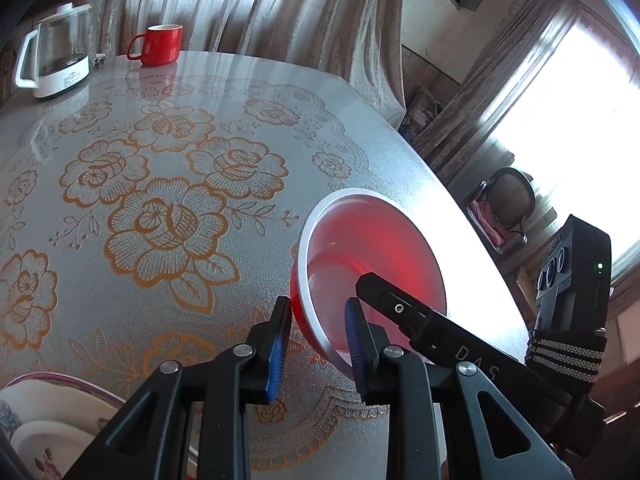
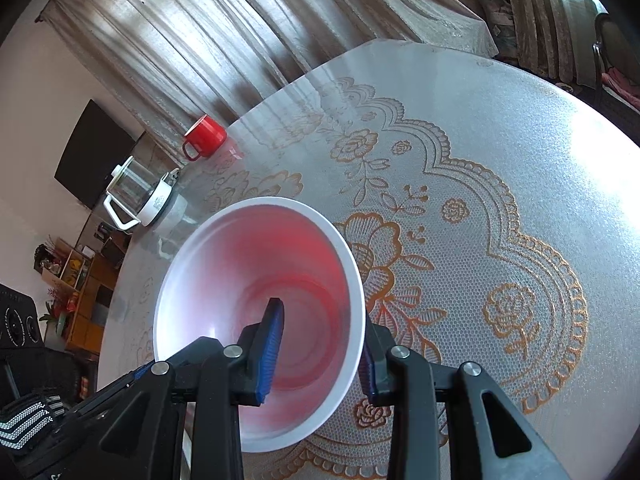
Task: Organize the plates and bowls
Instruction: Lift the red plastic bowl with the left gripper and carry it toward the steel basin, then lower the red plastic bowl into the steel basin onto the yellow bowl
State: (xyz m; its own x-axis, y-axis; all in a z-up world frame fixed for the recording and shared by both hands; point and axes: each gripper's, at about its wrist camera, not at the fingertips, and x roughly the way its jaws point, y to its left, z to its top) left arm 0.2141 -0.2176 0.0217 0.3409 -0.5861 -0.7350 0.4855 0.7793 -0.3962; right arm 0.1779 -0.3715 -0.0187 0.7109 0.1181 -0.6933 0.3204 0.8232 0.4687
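Your red bowl (image 1: 372, 264) with the white rim and pale inside sits tilted above the lace-patterned counter (image 1: 160, 184), near its right-hand edge in the left wrist view, and both claws have it. Your left claw (image 1: 316, 344) is clenched on the bowl's near wall: one blue pad (image 1: 278, 354) presses the red outside, the other lies inside against the pale lining. Your right claw (image 2: 316, 354) grips the same bowl (image 2: 260, 312) from the opposite side, one blue pad (image 2: 270, 354) inside and the other outside the white rim, pressed close to the wall. In the left wrist view you can see the right claw's black finger reaching into the bowl from the right, with a black-and-white striped strap (image 1: 564, 356) behind it.

Farther out, at the lower left corner of the left wrist view, a stack of floral-patterned plates and bowls (image 1: 48, 424) rests at the counter's near edge. At the far side of the counter stand a red mug (image 1: 160, 44) and, just beside it, a glass kettle (image 1: 56, 56) with a white base and handle. Grey-brown curtains (image 1: 248, 4) hang behind the counter, and a bright window (image 1: 568, 128) lies to the right. The right wrist view also shows a dark screen (image 2: 96, 152) on the wall and wooden shelves (image 2: 84, 280) below it.
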